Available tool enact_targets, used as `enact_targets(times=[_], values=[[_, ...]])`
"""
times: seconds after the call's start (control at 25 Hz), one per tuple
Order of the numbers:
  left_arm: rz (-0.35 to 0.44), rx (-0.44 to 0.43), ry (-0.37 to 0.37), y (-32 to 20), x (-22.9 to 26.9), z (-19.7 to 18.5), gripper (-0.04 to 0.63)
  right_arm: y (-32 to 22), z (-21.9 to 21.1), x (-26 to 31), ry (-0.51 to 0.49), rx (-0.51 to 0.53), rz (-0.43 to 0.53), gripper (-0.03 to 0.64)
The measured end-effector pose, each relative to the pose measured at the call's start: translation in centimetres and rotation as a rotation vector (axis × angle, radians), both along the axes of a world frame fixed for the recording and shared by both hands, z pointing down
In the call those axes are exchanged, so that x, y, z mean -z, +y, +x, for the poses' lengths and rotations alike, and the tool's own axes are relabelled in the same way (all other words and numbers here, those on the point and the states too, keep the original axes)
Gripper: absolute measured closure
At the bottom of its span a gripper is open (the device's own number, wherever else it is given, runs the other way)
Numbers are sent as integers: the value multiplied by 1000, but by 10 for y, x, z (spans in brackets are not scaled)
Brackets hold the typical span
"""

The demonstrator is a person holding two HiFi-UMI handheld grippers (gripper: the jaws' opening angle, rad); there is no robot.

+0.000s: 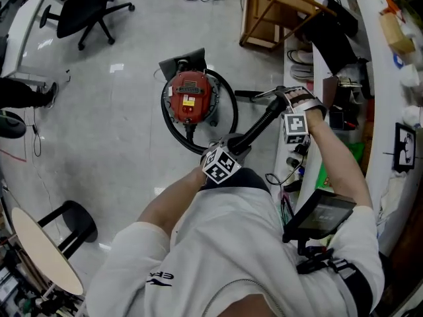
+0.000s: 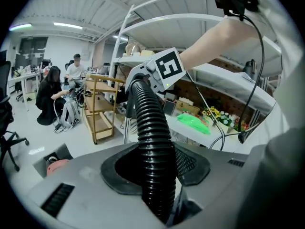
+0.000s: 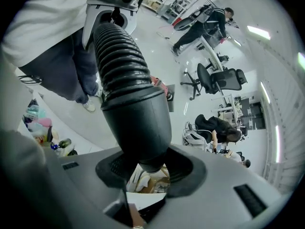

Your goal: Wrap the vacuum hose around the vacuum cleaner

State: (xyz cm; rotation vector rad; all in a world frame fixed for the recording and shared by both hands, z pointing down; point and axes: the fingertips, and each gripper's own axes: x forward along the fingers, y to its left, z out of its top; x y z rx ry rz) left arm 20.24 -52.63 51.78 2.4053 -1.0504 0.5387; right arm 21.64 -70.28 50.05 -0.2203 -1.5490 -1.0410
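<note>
Black ribbed plastic: one vacuum hose, held at two spots by two grippers.

- Nearest, the left gripper is clamped on the ribbed part; the left gripper view shows its jaws closed against the hose on both sides. One marker cube sits on top of it. The left forearm comes out of a white sleeve, bare, and reaches forward and slightly right.
- From there the hose climbs right and away to the right gripper. The right gripper view shows its jaws pinching the smooth black cuff at the hose end, with the cuff's narrow tip between the pads. The right forearm is stretched out farther than the left, with the gripper angled down.
- Beyond the left gripper, one red vacuum cleaner stands on the pale floor. The hose lies in one loop around its base, then rises to the grippers.
- Near left: one black stool beside one round tabletop.
- Far left: one black office chair. Far right: one wooden cart.
</note>
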Motion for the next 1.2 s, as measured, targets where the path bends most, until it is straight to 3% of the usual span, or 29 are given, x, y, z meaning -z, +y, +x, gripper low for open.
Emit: enact_targets(times=[0.28,0.72,0.92,1.08,1.2], values=[[0,137,59,-45,-3,-7,436,-45,-45,6,-5,132,33,445],[-2,326,71,-123,-8,-29,436,-122,-99,4,-17,285,85,444],[-2,404,82,-148,-14,-43,436,-142,-127,1,-23,331,88,443],[7,466,88,-166,-21,-59,436,-142,-167,8,-82,382,52,445],[18,508,94,-180,-26,-70,436,-161,-176,-7,-49,417,94,443]])
